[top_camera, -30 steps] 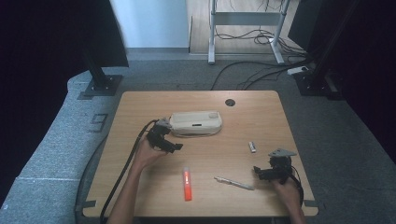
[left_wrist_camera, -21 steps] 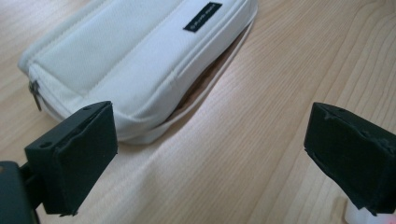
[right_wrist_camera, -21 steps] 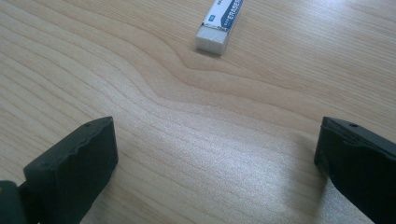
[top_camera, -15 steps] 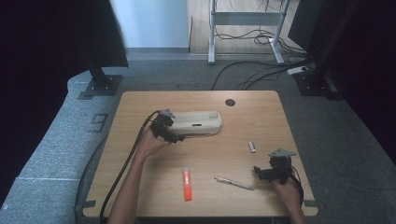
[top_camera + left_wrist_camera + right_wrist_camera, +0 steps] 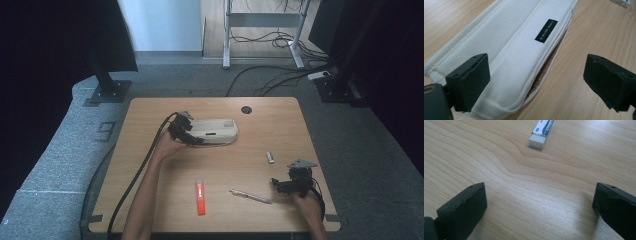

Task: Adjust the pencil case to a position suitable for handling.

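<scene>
Two grippers in play, left one is doing the work.

Your left gripper [image 5: 192, 137] sits at the left end of the white fabric zip pouch [image 5: 215, 131], which lies flat on the light wooden table [image 5: 150, 115], upper middle, long axis running left-right across the table. In the left gripper view the pouch [image 5: 519, 50] stretches away from the jaws along its length; the left pad overlaps its near corner, the right pad stands over bare wood. Jaws have just been closing a little but are spread wide, pads not pressing on the fabric. So the pouch is straight ahead and slightly left of the gap between the jaws. My read: shift left a touch so the near end sits between both pads before you squeeze, else you'll only catch the edge seam.

Mid-table, near front edge: orange marker-shaped stick [image 5: 200, 196], then a silver pen [image 5: 250, 195], both well clear of the pouch. Small white eraser in a printed sleeve [image 5: 270, 157] lies further right.

Your right gripper [image 5: 277, 185] rests near the front right corner, jaws spread, nothing between them; the eraser [image 5: 541, 133] lies ahead of it. It is well apart from the pouch, so the left hand is the nearer by far.
</scene>
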`<state>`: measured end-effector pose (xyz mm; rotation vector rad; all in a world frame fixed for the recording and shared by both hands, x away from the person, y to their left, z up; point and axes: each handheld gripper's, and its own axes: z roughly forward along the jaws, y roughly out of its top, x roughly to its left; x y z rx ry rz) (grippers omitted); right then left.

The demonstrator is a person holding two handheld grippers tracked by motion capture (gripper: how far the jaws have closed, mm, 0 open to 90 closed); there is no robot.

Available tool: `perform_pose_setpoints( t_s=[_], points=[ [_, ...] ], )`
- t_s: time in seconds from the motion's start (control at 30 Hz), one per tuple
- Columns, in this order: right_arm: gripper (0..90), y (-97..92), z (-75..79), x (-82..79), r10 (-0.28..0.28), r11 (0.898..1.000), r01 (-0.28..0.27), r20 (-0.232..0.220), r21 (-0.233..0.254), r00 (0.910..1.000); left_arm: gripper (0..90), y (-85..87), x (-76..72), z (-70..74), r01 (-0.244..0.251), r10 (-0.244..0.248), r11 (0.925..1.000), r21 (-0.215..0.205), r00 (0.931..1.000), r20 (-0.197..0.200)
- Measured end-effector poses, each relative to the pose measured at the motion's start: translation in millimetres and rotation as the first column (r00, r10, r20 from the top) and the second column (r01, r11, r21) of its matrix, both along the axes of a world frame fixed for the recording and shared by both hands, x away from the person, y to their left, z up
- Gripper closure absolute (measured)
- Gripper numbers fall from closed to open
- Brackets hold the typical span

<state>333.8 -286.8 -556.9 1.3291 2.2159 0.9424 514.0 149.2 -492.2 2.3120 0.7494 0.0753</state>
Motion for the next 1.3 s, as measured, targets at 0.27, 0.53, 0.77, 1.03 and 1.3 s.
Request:
perform_pose_setpoints(
  t_s=[0.27, 0.53, 0.77, 1.03, 1.3],
  points=[
    [0.0, -0.1, -0.1, 0.0, 0.001, 1.000, -0.001, 0.001, -0.001, 1.0000, 14.9, 0.4, 8.1, -13.8, -0.002, 0.003, 0.9997, 0.026, 0.9999, -0.013],
    [0.0, -0.1, -0.1, 0.0, 0.001, 1.000, -0.001, 0.001, -0.001, 1.0000, 29.5, -0.1, -0.8, -16.8, -0.038, 0.039, 0.9978, 0.054, 0.9992, -0.011],
    [0.0, 0.0, -0.1, 0.0, 0.000, 1.000, 0.000, 0.001, 0.000, 1.0000, 36.4, 1.7, -18.4, -18.1, -0.047, 0.047, 0.9974, 0.055, 0.9989, -0.001],
    [0.0, 0.0, -0.1, -0.1, 0.000, 1.000, 0.000, 0.001, 0.001, 1.0000, 43.1, 2.7, -43.4, -19.8, -0.054, 0.051, 0.9959, 0.073, 0.9978, 0.043],
    [0.0, 0.1, 0.0, -0.1, 0.000, 1.000, 0.000, 0.000, 0.001, 1.0000, 49.7, -1.8, -65.7, -20.0, -0.071, 0.058, 0.9890, 0.129, 0.9932, 0.100]
  ],
)
